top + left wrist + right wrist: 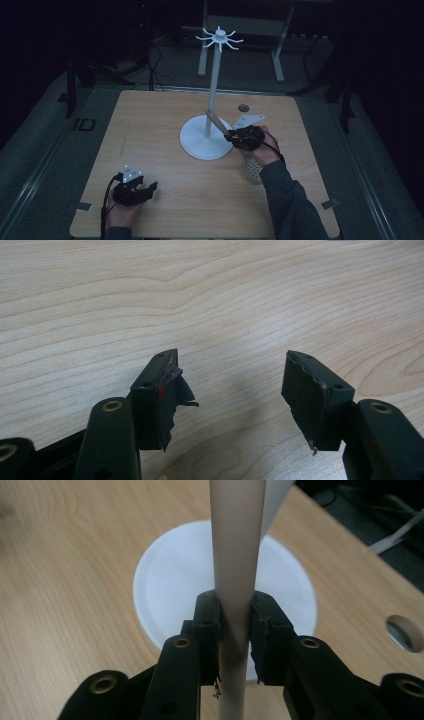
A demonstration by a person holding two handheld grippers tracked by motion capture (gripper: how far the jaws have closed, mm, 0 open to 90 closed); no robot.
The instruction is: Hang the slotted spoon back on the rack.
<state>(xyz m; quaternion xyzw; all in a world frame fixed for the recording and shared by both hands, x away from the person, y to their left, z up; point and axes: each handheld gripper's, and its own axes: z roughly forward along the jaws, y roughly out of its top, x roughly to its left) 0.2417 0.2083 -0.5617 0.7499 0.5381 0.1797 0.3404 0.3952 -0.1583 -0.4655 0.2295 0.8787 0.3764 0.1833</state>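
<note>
A white stand (213,85) with a ring of hooks (219,39) at its top rises from a round base (197,142) mid-table. My right gripper (231,136) is shut on the pale wooden handle (216,121) of a utensil, which slants up-left toward the pole. The utensil's perforated head (252,170) shows below the right wrist. In the right gripper view the jaws (235,630) clamp the handle (236,555) on both sides, with the white base (170,575) behind. My left gripper (149,190) rests near the front left, open (232,390) over bare wood, holding nothing.
A round hole (243,107) pierces the wooden table (150,130) right of the pole, also seen as the hole (404,632). Tape marks (82,206) sit at the front corners. A metal frame (277,45) stands on the dark floor beyond the far edge.
</note>
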